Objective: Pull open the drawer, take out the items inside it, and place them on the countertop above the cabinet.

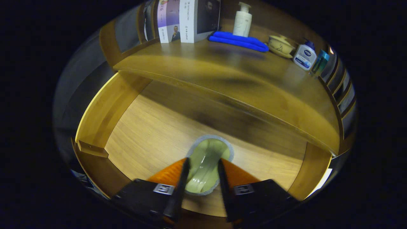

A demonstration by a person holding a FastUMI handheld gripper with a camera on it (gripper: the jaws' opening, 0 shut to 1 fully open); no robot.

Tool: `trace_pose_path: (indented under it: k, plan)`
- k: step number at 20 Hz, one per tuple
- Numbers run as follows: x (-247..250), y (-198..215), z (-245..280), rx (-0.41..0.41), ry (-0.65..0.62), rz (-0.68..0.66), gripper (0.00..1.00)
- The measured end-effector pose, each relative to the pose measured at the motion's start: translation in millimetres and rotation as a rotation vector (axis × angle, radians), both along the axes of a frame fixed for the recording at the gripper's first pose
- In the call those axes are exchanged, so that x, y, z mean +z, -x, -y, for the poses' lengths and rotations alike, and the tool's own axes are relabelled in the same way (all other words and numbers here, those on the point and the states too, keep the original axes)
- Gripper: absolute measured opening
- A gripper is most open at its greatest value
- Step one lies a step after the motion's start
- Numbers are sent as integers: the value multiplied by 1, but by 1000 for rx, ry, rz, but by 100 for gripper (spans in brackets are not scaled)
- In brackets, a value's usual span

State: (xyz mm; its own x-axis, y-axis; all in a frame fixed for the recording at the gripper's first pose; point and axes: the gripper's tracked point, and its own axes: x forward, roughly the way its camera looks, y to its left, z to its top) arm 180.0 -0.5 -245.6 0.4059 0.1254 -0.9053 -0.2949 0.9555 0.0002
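The wooden drawer (101, 114) stands pulled open below the countertop (222, 73). A pale green pad with a grey rim (211, 148) is pinched between my fingers and buckles in the middle under their pressure. My gripper (203, 163) is shut on it, over the front half of the drawer's floor (149, 133). Whether the pad still touches the floor I cannot tell. I see nothing else in the drawer; its back part is in shadow under the countertop's edge.
At the back of the countertop stand books (187, 20), a white pump bottle (242, 20), a folded blue cloth (238, 40), a lidded tea bowl (280, 46), a small white and blue bottle (305, 56) and a teal bottle (320, 63). A slatted rail (341, 89) borders the right side.
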Motion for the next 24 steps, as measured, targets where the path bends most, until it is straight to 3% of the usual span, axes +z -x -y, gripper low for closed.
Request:
trace_pose_path:
  k: [2,3,4,12,17,24]
  plan:
    - [3,-2,0,-2,-21,12,25]
    - [12,0,0,5,-36,30,25]
    - [11,2,-6,16,-65,29,14]
    - [74,28,-6,59,-150,114,14]
    - [122,21,-4,54,-217,203,14]
    - [156,-35,22,-94,-277,284,14]
